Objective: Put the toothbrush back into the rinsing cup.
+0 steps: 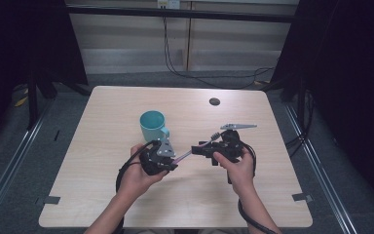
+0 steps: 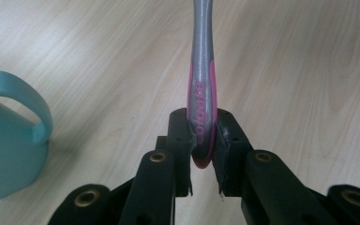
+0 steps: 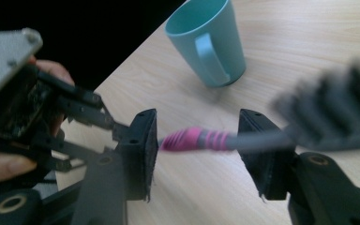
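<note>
- Pink-and-grey toothbrush (image 1: 195, 148) held in the air above the wooden surface (image 1: 102, 195), between the two hands, at about 4 o'clock from the teal mug (image 1: 152, 126).
- Left hand-held gripper (image 2: 201, 140) clamped tight on the pink butt end of the handle; in the left gripper view, pads pressing on both sides, handle running straight away toward 12 o'clock.
- Right hand-held gripper (image 3: 197, 145) not yet pressing: jaws part open, placed around the handle near the neck, with a clear gap on each side in the right gripper view; no contact visible there.
- Long axis of the toothbrush, in the high view: from the left hand-held gripper (image 1: 168, 161) up toward 2 o'clock, bristle head (image 1: 215, 135) ending beside the right hand-held gripper (image 1: 209, 148).
- In the right gripper view, handle crossing the jaw gap from 9 o'clock to 3 o'clock, so square to the closing direction only if the wrist is turned; blurred bristles at the far right.
- Judged step: handover from left to right. Right hand already at the shaft; coming move probably a simple closing, then release by the left.
- Mug upright, well apart from both, open to receive the toothbrush.
</note>
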`<state>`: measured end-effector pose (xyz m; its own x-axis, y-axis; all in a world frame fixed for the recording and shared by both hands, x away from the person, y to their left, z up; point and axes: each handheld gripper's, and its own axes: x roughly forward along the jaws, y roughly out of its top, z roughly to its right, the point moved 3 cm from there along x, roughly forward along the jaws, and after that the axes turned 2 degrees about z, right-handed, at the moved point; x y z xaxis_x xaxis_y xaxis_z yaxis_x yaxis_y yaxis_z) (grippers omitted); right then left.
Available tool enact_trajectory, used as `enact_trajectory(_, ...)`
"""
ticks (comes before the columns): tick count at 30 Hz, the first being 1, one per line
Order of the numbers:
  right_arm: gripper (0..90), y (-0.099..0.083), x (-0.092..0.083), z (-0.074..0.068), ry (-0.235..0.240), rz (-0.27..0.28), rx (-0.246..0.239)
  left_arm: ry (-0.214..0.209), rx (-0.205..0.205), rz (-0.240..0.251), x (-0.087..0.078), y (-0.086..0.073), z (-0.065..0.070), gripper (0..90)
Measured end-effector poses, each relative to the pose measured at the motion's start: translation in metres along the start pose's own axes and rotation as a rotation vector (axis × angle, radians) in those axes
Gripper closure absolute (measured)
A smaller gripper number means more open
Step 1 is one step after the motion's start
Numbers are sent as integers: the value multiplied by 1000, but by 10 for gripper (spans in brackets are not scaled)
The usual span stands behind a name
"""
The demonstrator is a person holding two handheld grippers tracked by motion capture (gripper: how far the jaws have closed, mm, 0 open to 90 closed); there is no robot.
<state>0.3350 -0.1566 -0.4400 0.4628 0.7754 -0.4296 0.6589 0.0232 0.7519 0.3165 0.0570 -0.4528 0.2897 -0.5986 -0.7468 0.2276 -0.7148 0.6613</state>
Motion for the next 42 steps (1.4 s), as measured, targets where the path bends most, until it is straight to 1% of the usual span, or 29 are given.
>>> enact_trajectory(1, 556, 0, 0, 0, 4, 5, 9, -1, 5, -13, 2, 0, 1, 790)
enact_trajectory(2, 610, 1, -1, 1, 27, 11, 26, -3, 2, -18, 4, -1, 2, 790)
enact_trajectory(3, 636, 1, -1, 2, 30, 19, 33, -7, -1, -21, 5, -1, 3, 790)
enact_trajectory(4, 657, 2, -2, 2, 36, 25, 39, -12, 1, -27, 7, -1, 4, 790)
enact_trajectory(5, 677, 2, -2, 3, 52, 27, 47, -10, -5, -24, 9, -1, 5, 790)
enact_trajectory(6, 688, 2, -2, 3, 55, 30, 55, -17, -8, -24, 11, 0, 6, 790)
enact_trajectory(7, 720, 2, -3, 2, 71, 41, 70, -22, -7, -30, 13, 0, 7, 789)
enact_trajectory(8, 736, 2, -3, 2, 89, 44, 82, -34, -9, -28, 15, 0, 9, 790)
enact_trajectory(10, 765, 3, -3, 1, 100, 48, 90, -50, -3, -36, 19, 0, 12, 788)
enact_trajectory(11, 781, 3, -3, 0, 117, 47, 94, -48, 3, -27, 21, 0, 13, 787)
enact_trajectory(13, 815, 5, -2, -1, 139, 68, 109, -68, 3, -13, 24, 0, 15, 782)
enact_trajectory(14, 820, 5, -2, -2, 151, 73, 115, -72, 13, -13, 25, 0, 15, 775)
enact_trajectory(15, 824, 6, -2, -3, 140, 72, 108, -64, 20, -11, 26, 0, 16, 762)
enact_trajectory(16, 825, 7, -2, -3, 121, 72, 93, -67, 23, -12, 27, 0, 17, 745)
enact_trajectory(18, 826, 8, -2, -2, 137, 76, 104, -75, 15, 0, 28, -1, 17, 697)
enact_trajectory(19, 826, 8, -3, -1, 134, 76, 104, -67, 20, 4, 28, -1, 17, 673)
enact_trajectory(20, 826, 9, -3, -1, 127, 75, 99, -67, 10, 10, 28, -1, 17, 651)
enact_trajectory(22, 826, 11, -5, -1, 131, 76, 96, -80, 6, 6, 28, -1, 16, 650)
enact_trajectory(23, 826, 11, -6, -1, 128, 75, 96, -76, 9, 5, 28, -1, 16, 649)
enact_trajectory(25, 826, 13, -6, -2, 126, 75, 90, -84, 10, 10, 29, -1, 16, 648)
enact_trajectory(27, 827, 14, -6, -4, 132, 78, 91, -101, 2, 21, 30, 0, 19, 648)
enact_trajectory(29, 827, 16, -3, -6, 132, 71, 83, -119, 7, 29, 31, 1, 20, 657)
enact_trajectory(30, 827, 16, -2, -6, 129, 69, 84, -120, 0, 29, 31, 1, 21, 659)
enact_trajectory(31, 827, 16, -2, -7, 130, 70, 83, -124, 7, 31, 31, 1, 21, 659)
enact_trajectory(33, 827, 18, 1, -9, 124, 75, 74, -130, 2, 39, 31, 2, 22, 665)
enact_trajectory(34, 827, 18, 1, -10, 121, 74, 72, -131, 12, 41, 31, 3, 23, 665)
enact_trajectory(42, 829, 21, 6, -11, 102, 96, 60, -155, 13, 66, 33, 7, 30, 649)
